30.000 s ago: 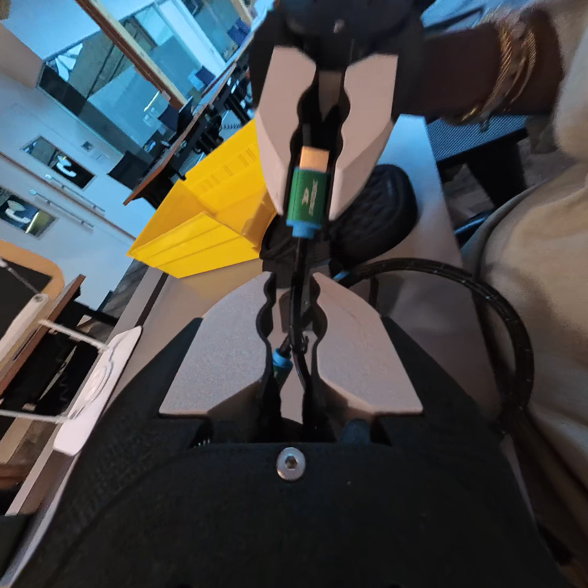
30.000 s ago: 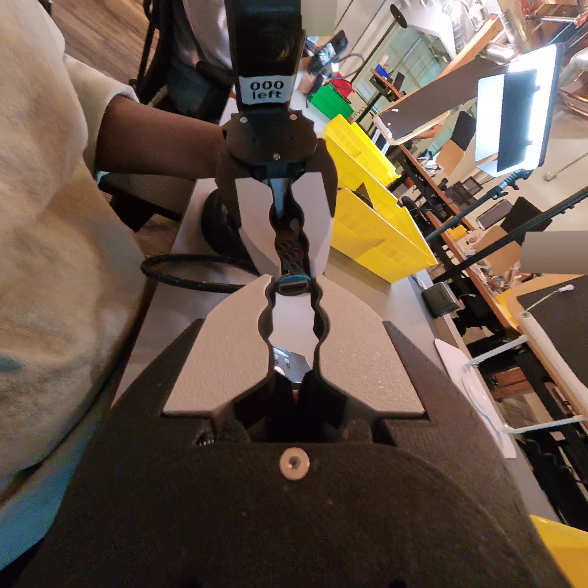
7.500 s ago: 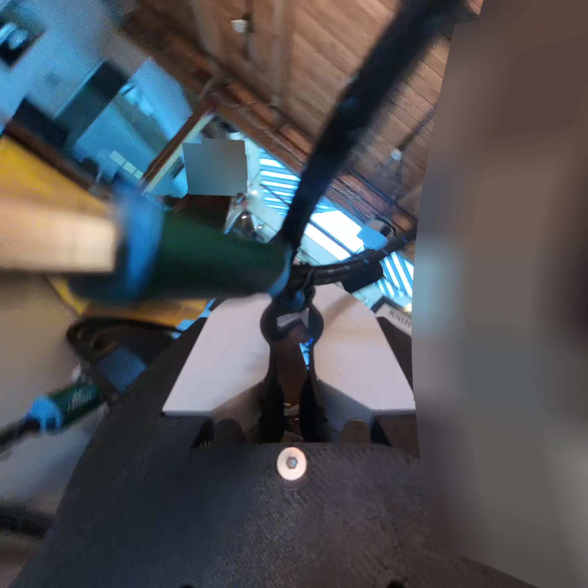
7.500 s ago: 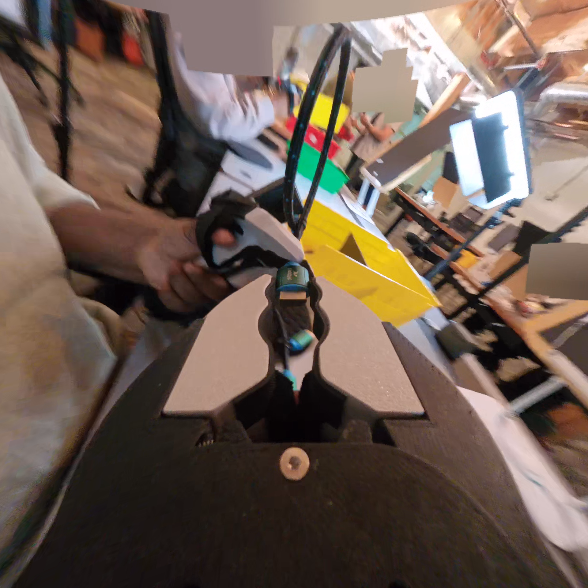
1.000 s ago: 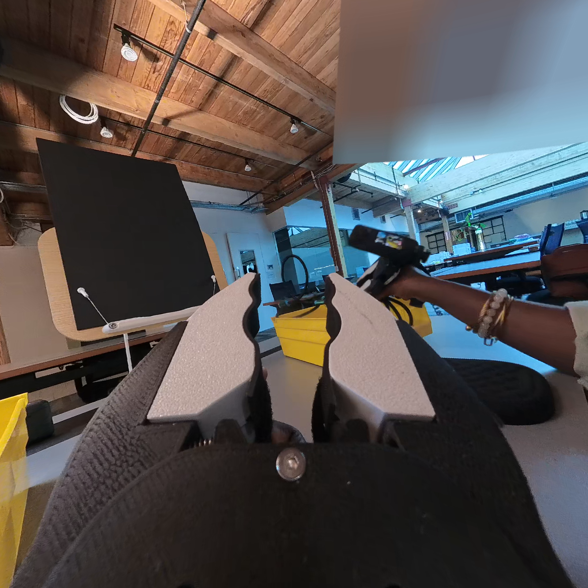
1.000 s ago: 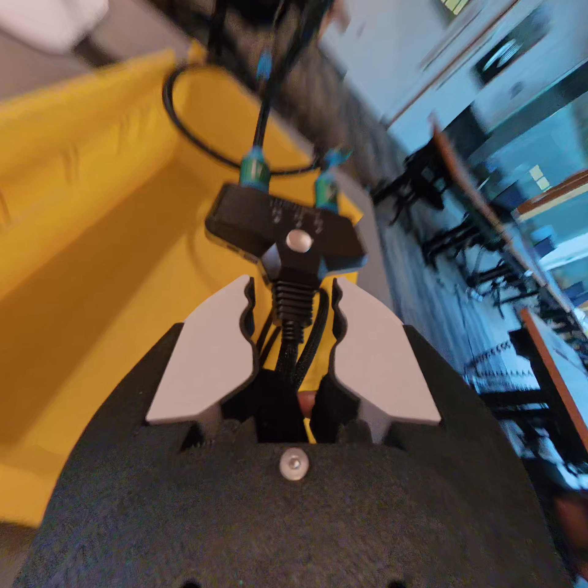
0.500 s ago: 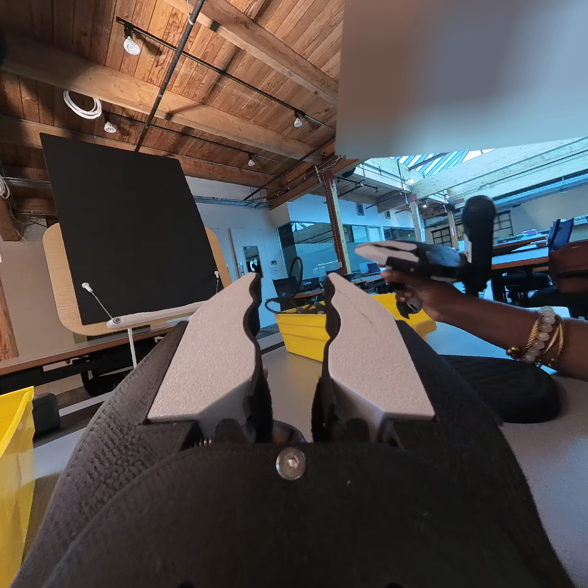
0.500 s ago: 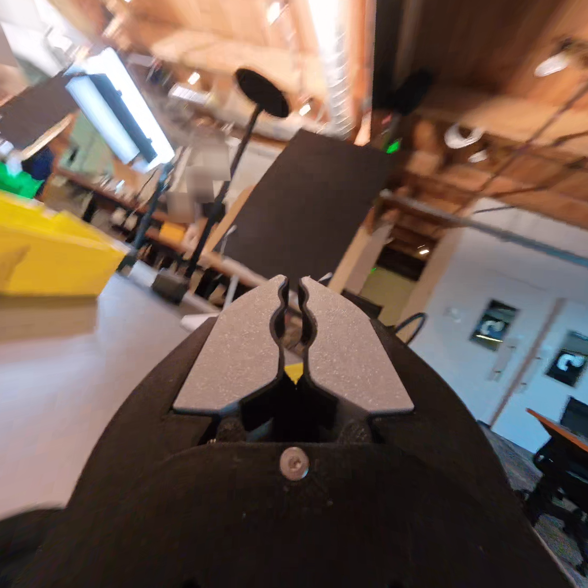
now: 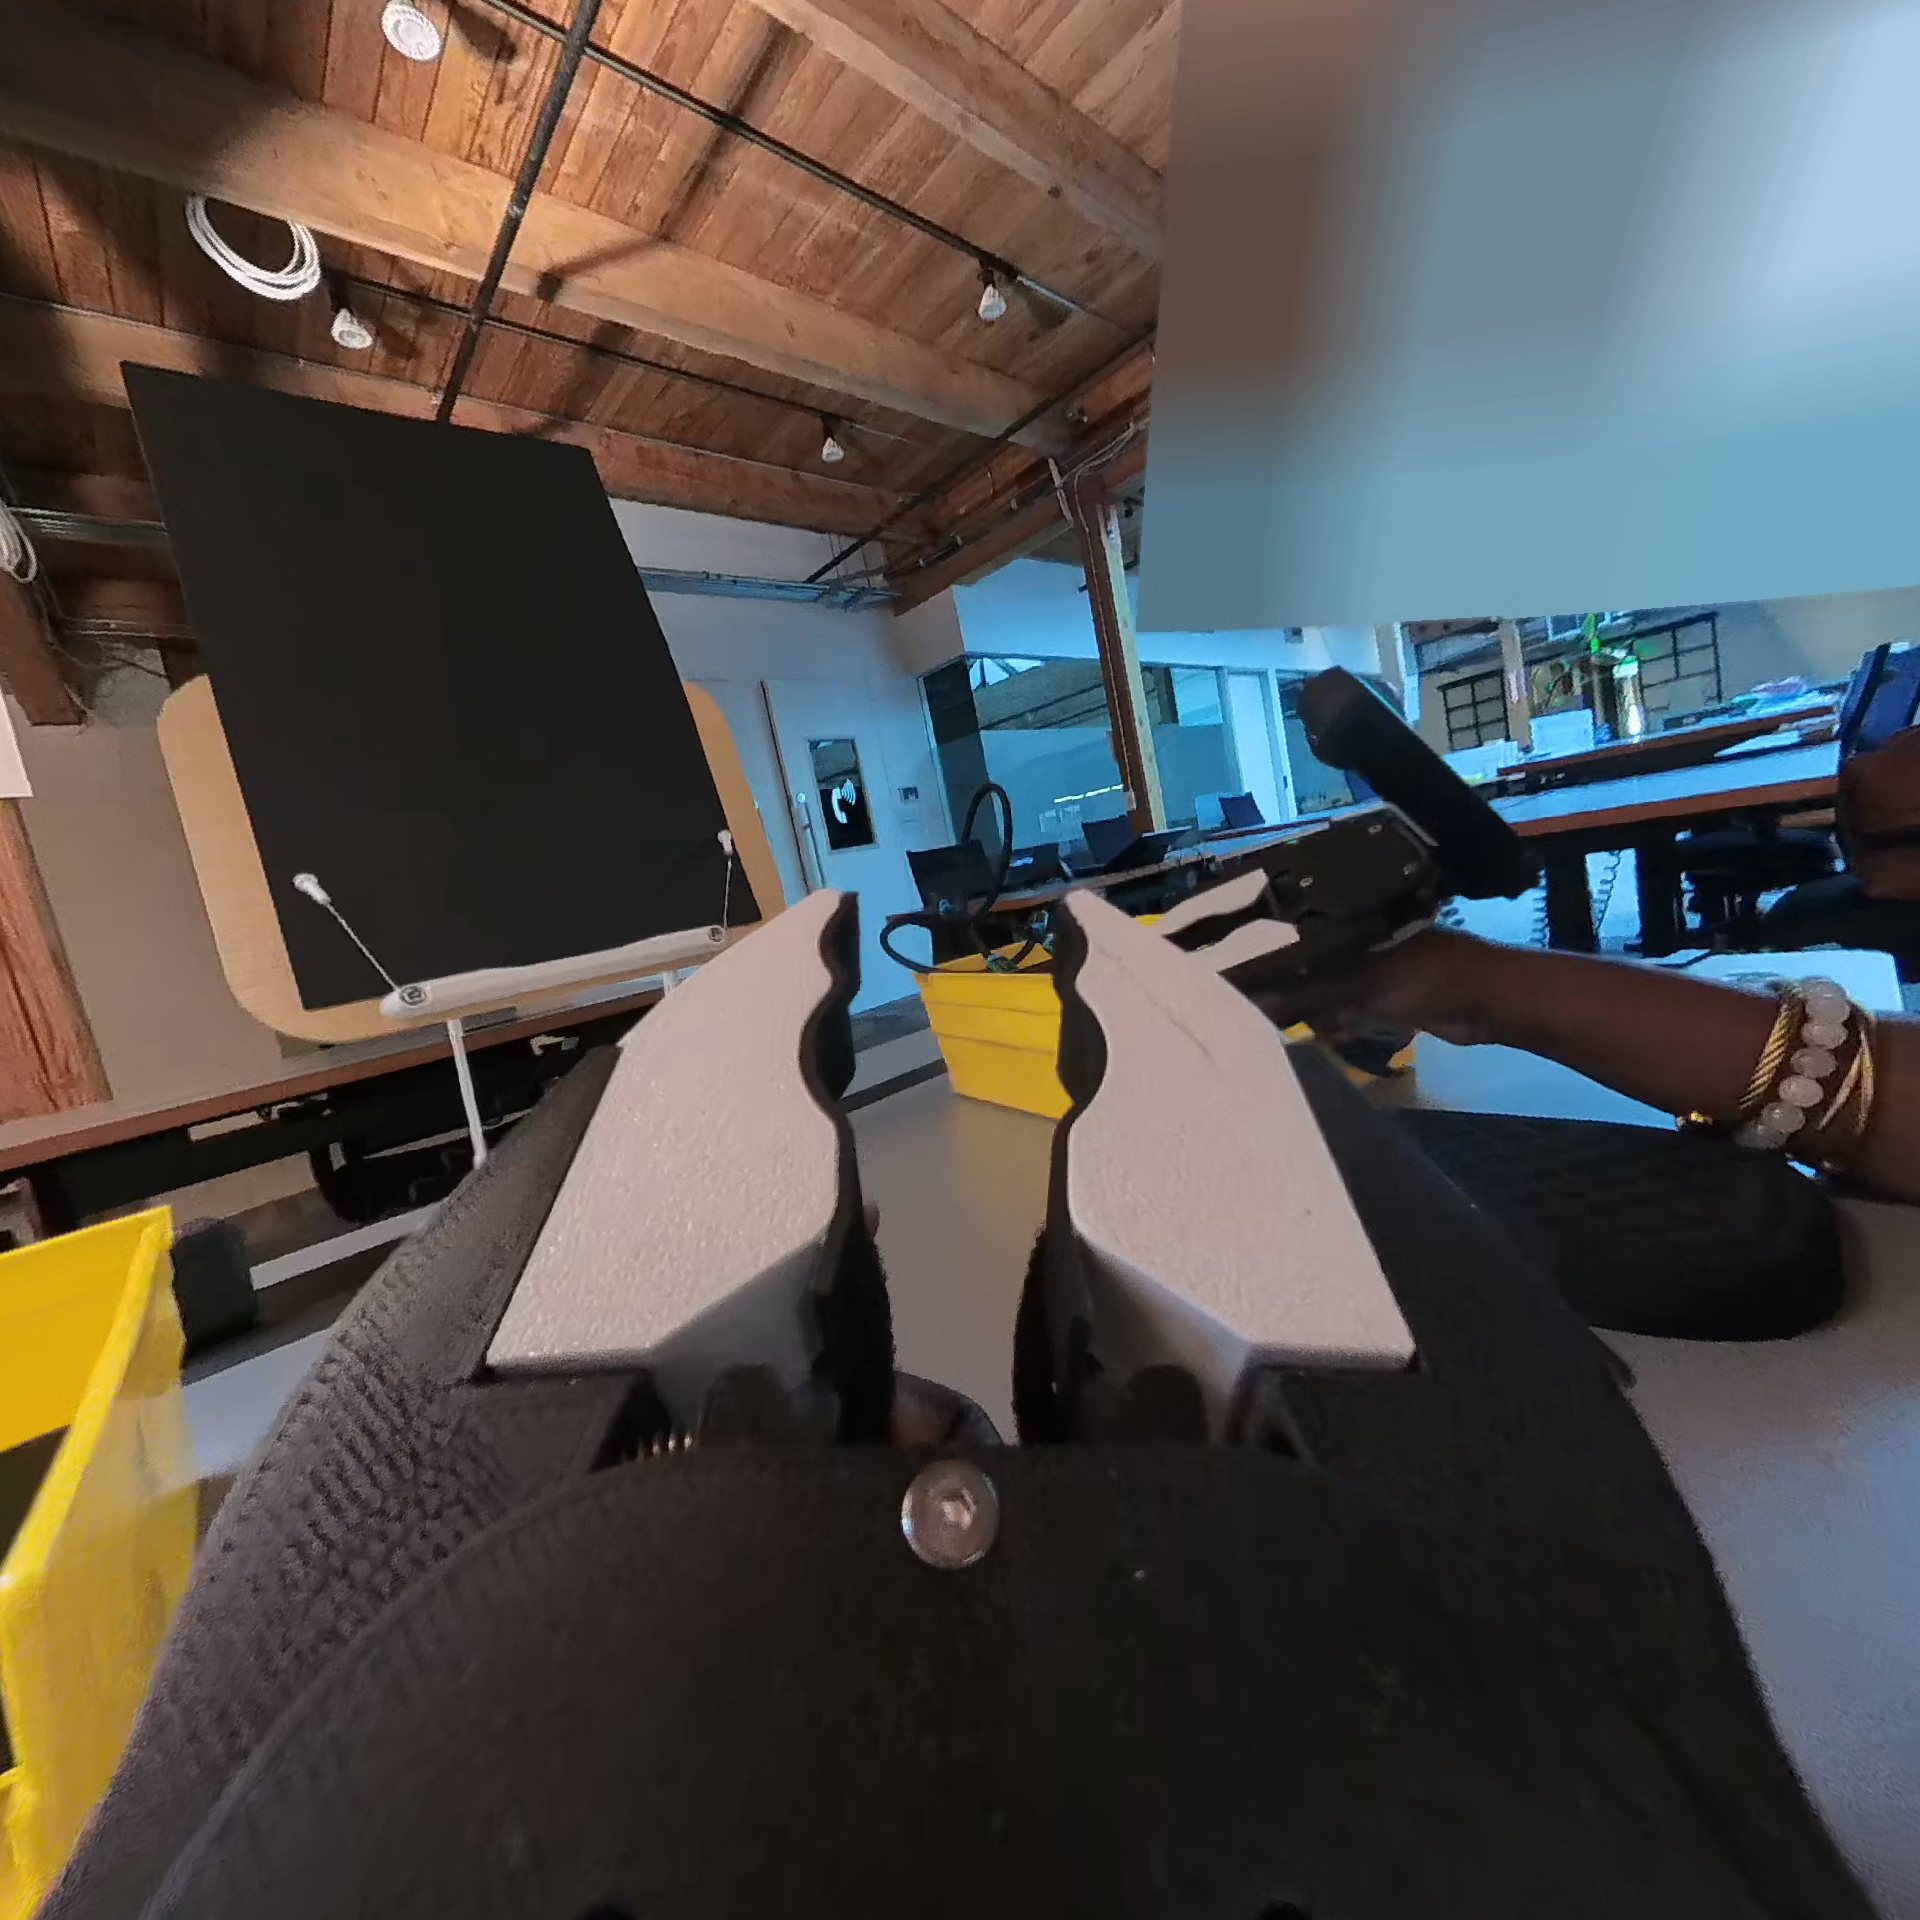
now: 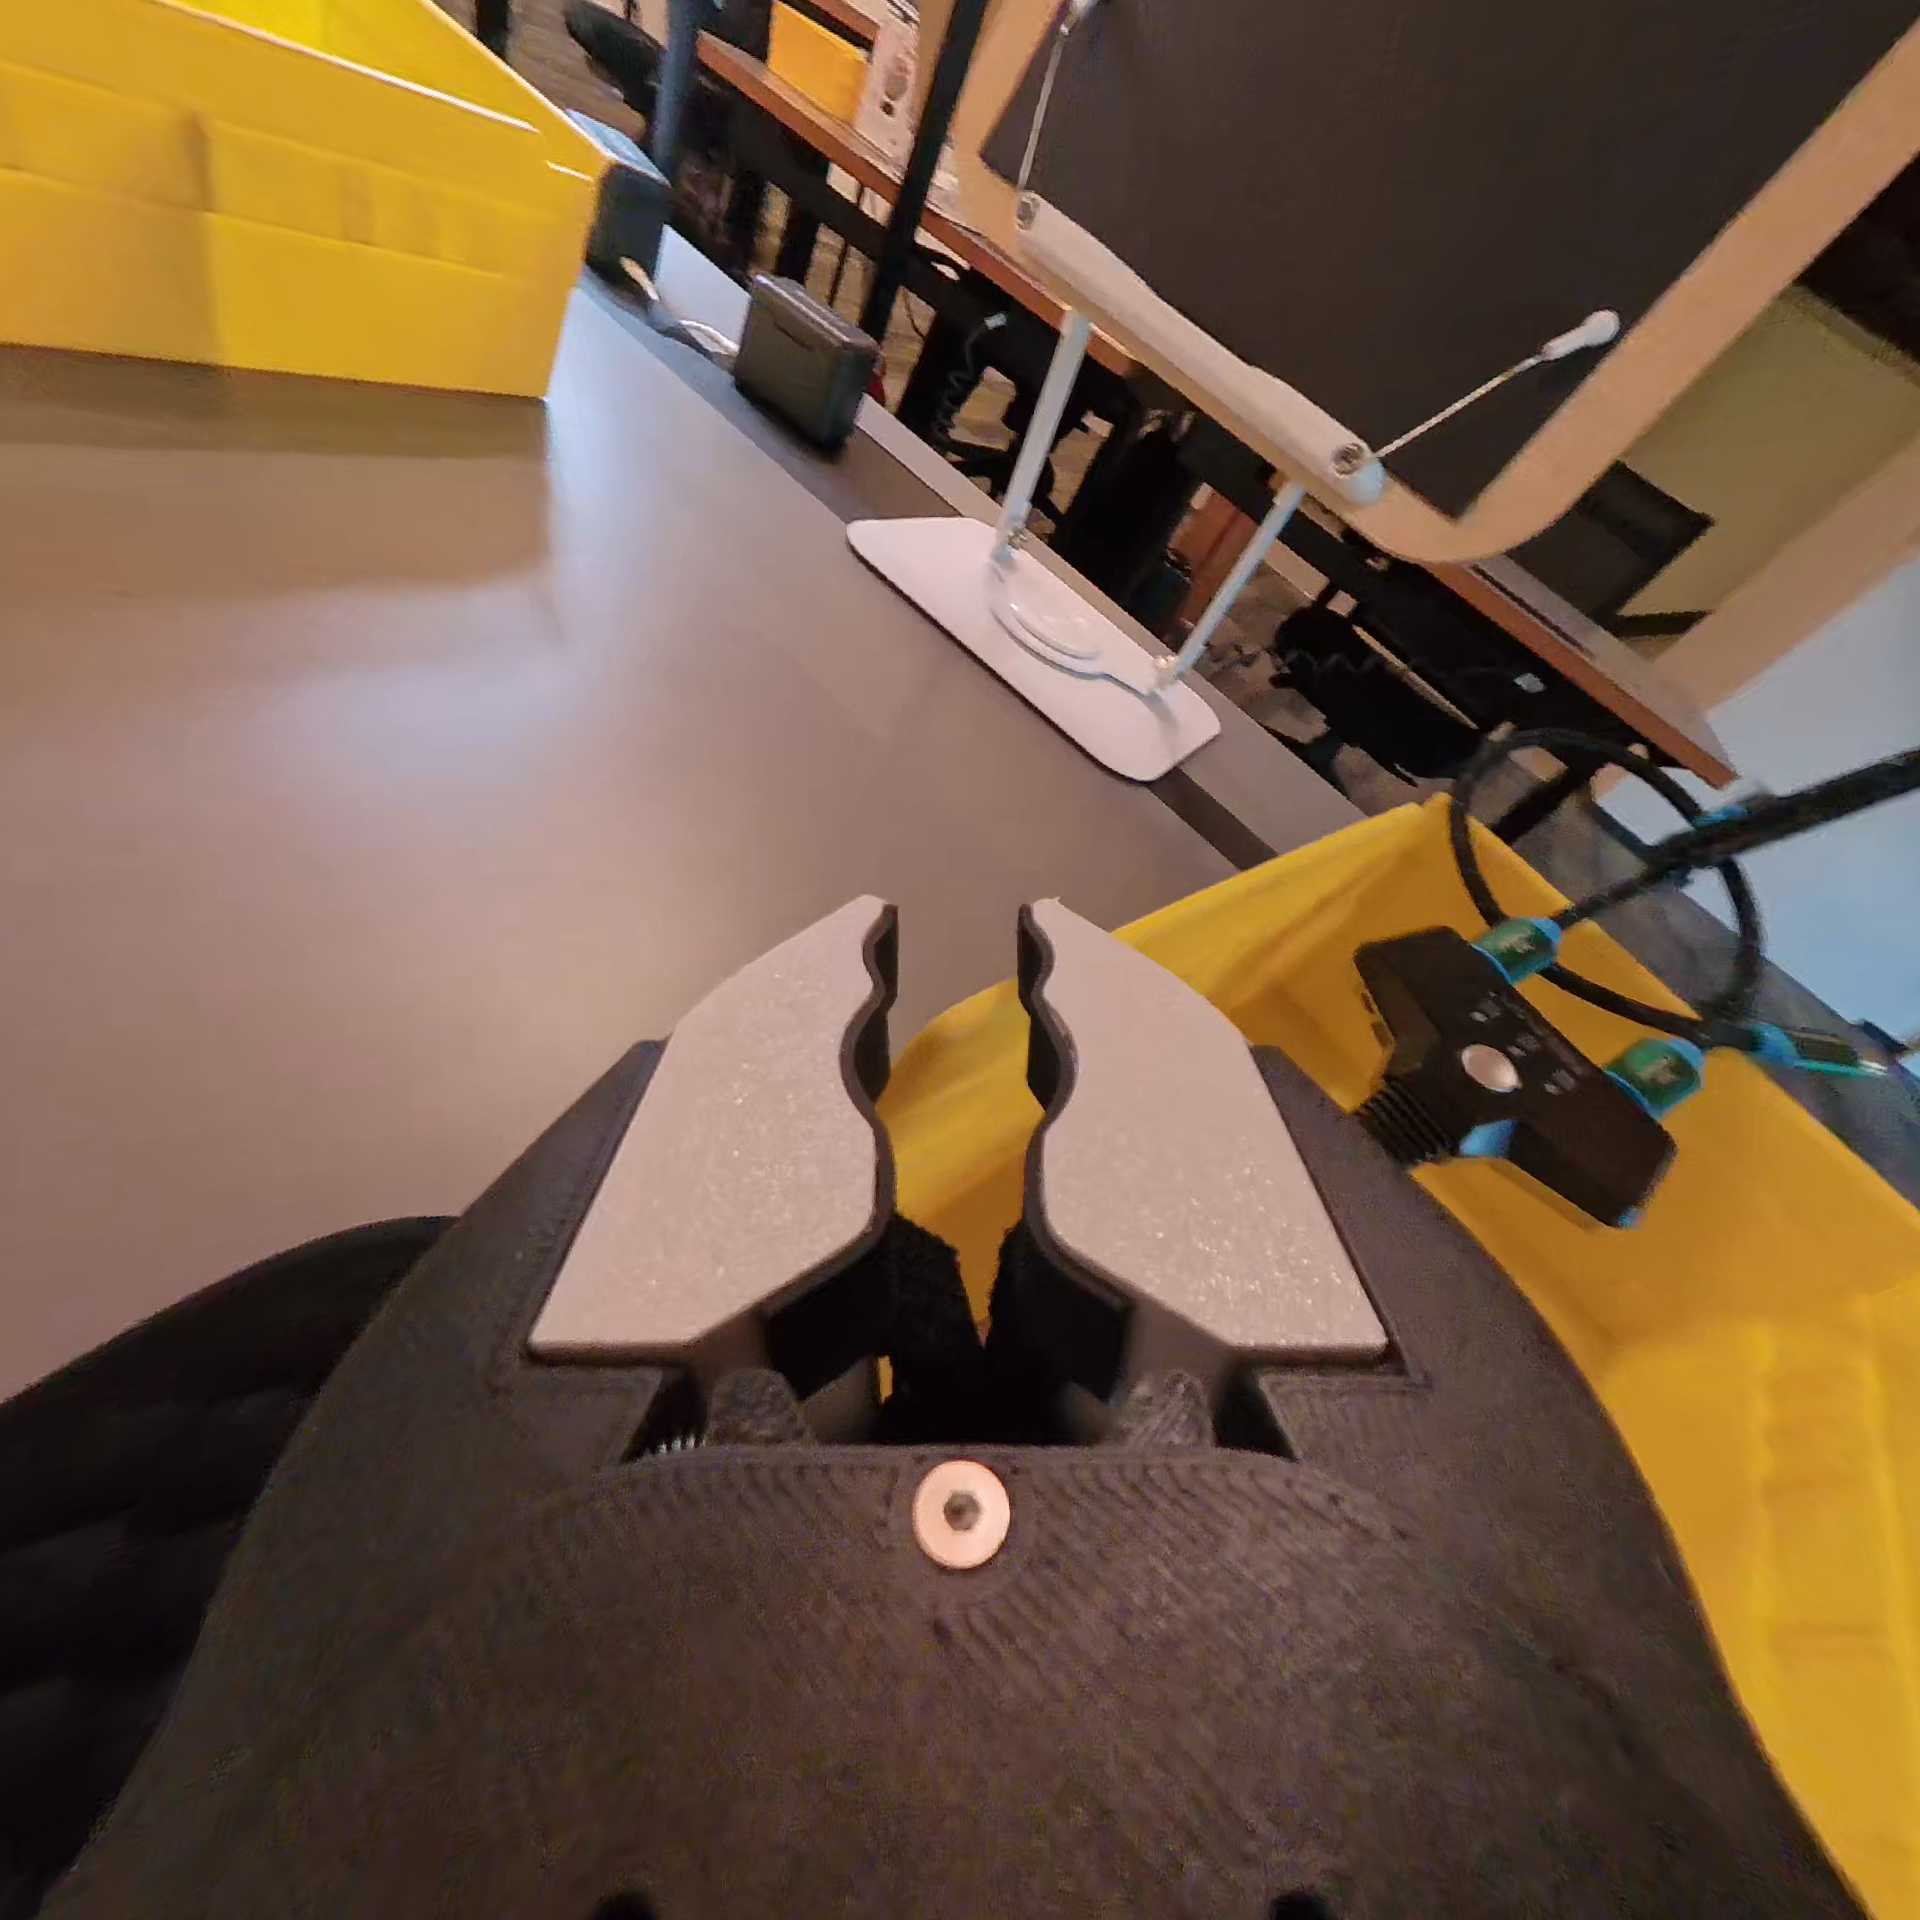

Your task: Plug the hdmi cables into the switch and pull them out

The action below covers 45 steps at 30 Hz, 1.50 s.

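The black HDMI switch (image 10: 1507, 1081) lies in a yellow bin (image 10: 1662, 1351) at the right of the right wrist view. Two green-sleeved HDMI plugs (image 10: 1512, 940) sit against its far side, and their black cables (image 10: 1745, 914) loop up over the bin's rim. My right gripper (image 10: 956, 914) is open and empty, left of the switch above the bin's near rim. My left gripper (image 9: 956, 914) is open and empty, low over the grey table (image 9: 945, 1174). In the left wrist view the right gripper (image 9: 1247, 925) is far ahead, held by a hand beside that bin (image 9: 997, 1029).
A black padded mat (image 9: 1621, 1226) lies on the table at the right. Another yellow bin (image 9: 83, 1455) stands at the near left. A black board on a white stand (image 10: 1039, 634) sits at the table's far edge, with more yellow bins (image 10: 260, 208) and a small black box (image 10: 805, 358). Some 25 cm of space lies between my two pairs of fingers.
A second ago my right gripper held the switch's cable tail over the bin; it has let go, swung up, then back down, and its jaws have widened. My left gripper has barely moved.
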{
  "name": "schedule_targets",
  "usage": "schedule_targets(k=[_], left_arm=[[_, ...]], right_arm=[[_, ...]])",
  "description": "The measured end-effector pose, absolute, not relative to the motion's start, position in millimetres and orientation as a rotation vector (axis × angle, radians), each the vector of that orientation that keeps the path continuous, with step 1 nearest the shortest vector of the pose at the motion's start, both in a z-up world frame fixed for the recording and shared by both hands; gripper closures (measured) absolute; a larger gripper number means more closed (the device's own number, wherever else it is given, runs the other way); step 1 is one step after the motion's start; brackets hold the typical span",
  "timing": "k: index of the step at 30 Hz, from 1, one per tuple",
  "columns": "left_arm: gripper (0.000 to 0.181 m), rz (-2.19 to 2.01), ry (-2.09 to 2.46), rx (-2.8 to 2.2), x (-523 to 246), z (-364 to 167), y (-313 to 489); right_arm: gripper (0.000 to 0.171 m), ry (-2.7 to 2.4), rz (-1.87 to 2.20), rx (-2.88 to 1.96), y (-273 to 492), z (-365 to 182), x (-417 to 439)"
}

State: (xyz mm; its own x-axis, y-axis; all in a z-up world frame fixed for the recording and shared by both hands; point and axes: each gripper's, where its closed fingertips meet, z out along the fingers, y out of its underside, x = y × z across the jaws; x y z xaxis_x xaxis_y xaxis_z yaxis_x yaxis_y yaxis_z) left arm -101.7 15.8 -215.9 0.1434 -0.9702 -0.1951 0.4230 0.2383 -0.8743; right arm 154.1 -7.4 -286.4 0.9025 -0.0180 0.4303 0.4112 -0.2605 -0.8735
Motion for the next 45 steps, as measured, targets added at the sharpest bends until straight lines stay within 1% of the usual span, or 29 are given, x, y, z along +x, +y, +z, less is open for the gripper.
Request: schedule_targets(k=[3, 6, 10, 13, 16, 18, 21, 22, 23, 25, 26, 29, 31, 34, 38, 42, 45], left_arm=[[0.146, -1.049, 0.902, -0.805, -111, -208, 30], [0.144, -0.812, 0.857, -0.969, -132, -206, 72], [0.134, -0.552, 0.923, -1.287, -168, -244, 132], [0.132, -0.582, 0.991, -1.38, -183, -256, 150], [0.132, -0.562, 1.011, -1.403, -192, -240, 186], [0.129, -0.651, 1.02, -1.539, -186, -234, 210], [0.128, -0.716, 1.032, -1.758, -180, -242, 233], [0.128, -0.733, 0.967, -1.79, -181, -241, 238], [0.131, -0.764, 0.902, -1.766, -181, -238, 237], [0.142, -0.827, 0.88, -1.681, -180, -240, 212], [0.143, -0.797, 0.947, -1.661, -181, -251, 195], [0.142, -0.514, 1.187, -1.63, -208, -286, 153], [0.14, -0.419, 1.3, -1.612, -229, -292, 127], [0.14, -0.439, 1.345, -1.566, -238, -266, 110], [0.14, -0.6, 1.335, -1.486, -219, -223, 103], [0.139, -0.542, 1.388, -1.403, -192, -197, 125], [0.139, -0.532, 1.454, -1.42, -168, -189, 154]], right_arm=[[0.151, -0.253, -0.475, -1.815, -11, -287, 165], [0.15, -0.238, -0.5, -1.826, -16, -286, 170], [0.15, -0.287, -0.492, -1.675, -18, -266, 158], [0.15, -0.32, -0.404, -1.618, -16, -258, 142], [0.148, -0.362, -0.269, -1.574, -13, -254, 122], [0.147, -0.377, -0.215, -1.544, -14, -249, 113], [0.147, -0.384, -0.193, -1.521, -17, -245, 109], [0.147, -0.379, -0.198, -1.524, -18, -246, 110], [0.147, -0.373, -0.205, -1.528, -20, -247, 112], [0.147, -0.371, -0.216, -1.525, -25, -246, 114], [0.148, -0.369, -0.231, -1.522, -27, -245, 117], [0.149, -0.3, -0.251, -1.488, -36, -239, 126], [0.15, -0.27, -0.191, -1.458, -40, -237, 125], [0.15, -0.263, -0.193, -1.456, -41, -240, 126], [0.15, -0.294, -0.232, -1.476, -37, -242, 125], [0.15, -0.329, -0.23, -1.499, -31, -247, 120], [0.149, -0.356, -0.206, -1.517, -28, -252, 115]])
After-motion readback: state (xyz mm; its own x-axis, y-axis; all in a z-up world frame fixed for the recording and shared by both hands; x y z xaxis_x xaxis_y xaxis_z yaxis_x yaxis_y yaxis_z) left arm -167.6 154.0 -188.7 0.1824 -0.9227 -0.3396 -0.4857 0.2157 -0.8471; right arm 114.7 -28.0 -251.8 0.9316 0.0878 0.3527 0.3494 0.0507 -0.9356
